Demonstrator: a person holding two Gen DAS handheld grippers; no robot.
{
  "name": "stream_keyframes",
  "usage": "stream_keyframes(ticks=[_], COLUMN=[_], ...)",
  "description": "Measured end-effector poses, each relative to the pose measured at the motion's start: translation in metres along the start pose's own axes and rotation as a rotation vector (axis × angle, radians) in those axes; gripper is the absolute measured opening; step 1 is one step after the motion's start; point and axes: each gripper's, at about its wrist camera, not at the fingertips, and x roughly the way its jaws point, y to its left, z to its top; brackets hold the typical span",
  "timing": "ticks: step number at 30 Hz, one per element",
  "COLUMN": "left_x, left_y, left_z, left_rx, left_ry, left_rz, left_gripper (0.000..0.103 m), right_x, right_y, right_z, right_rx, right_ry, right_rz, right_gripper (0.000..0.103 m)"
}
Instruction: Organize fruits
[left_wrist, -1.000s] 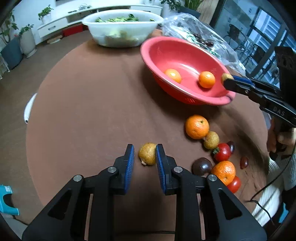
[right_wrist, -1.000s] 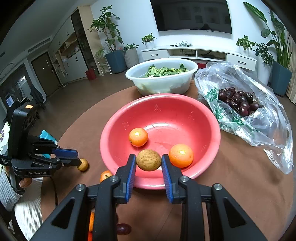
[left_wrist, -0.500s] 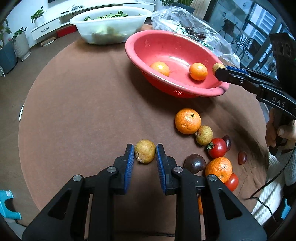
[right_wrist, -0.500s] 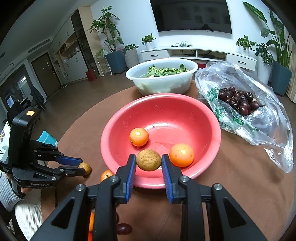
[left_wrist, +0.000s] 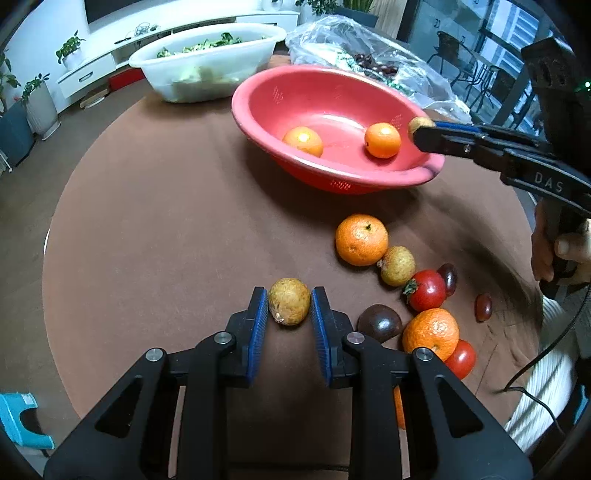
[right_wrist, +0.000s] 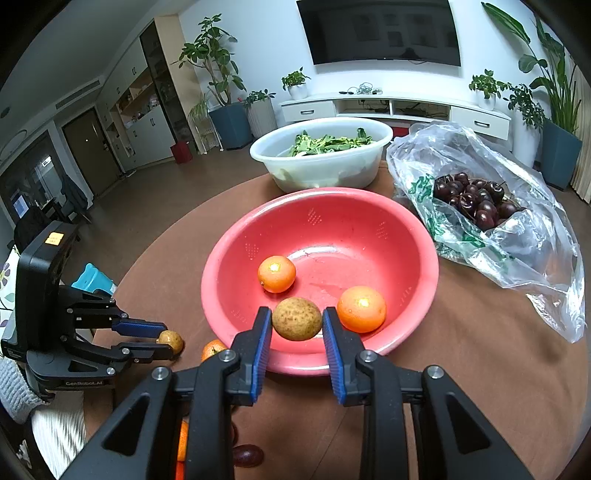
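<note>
My left gripper (left_wrist: 289, 306) is shut on a small brown fruit (left_wrist: 289, 301) and holds it over the brown table. My right gripper (right_wrist: 297, 321) is shut on another brown fruit (right_wrist: 296, 319) over the near rim of the red colander bowl (right_wrist: 406, 229), which holds two oranges (right_wrist: 276, 274) (right_wrist: 361, 308). In the left wrist view the right gripper (left_wrist: 424, 133) reaches over the bowl's rim (left_wrist: 369, 179). Loose fruit lies right of my left gripper: an orange (left_wrist: 361, 240), a brown fruit (left_wrist: 397, 266), a red tomato (left_wrist: 426, 290), a dark plum (left_wrist: 379, 322) and another orange (left_wrist: 430, 334).
A white basin of greens (right_wrist: 321, 157) stands behind the red bowl. A clear plastic bag of cherries (right_wrist: 476, 201) lies right of the bowl. The round table's edge (left_wrist: 50, 236) curves at the left. A blue stool (left_wrist: 18, 421) stands on the floor.
My left gripper has lifted the brown fruit and moved it forward toward the red bowl. My right gripper has held almost still with its fruit over the bowl's rim.
</note>
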Motion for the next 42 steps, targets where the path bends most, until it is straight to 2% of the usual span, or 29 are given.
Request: stream_keyframes(ticks=[9,21,29,42], left_x=[-0.016,-0.031,-0.012,0.021], left_y=[0.008,-0.016,-0.035,-0.047], left_z=[0.019,0.072,0.103,0.117], left_rx=[-0.029,0.050,0.093,0.140], left_ry=[-0.058,-0.128,-0.103,-0.040], left_rz=[-0.035,-0.041,-0.057,-0.057], left_gripper=[0.022,0.022,0.022,0.022], right_x=[0.000,-0.001,0.010,0.030], right_y=[0.000,-0.003,-0.008,-0.018], right_z=[0.000,0.006,0.014,0.024], right_rx=[-0.002,-0.009,-0.026,-0.043], right_ry=[0.001,-0.002,0.017,0.054], right_rz=[-0.003,-0.007,-0.022,-0.049], right_gripper=[0.031,0.031,0.031,0.031])
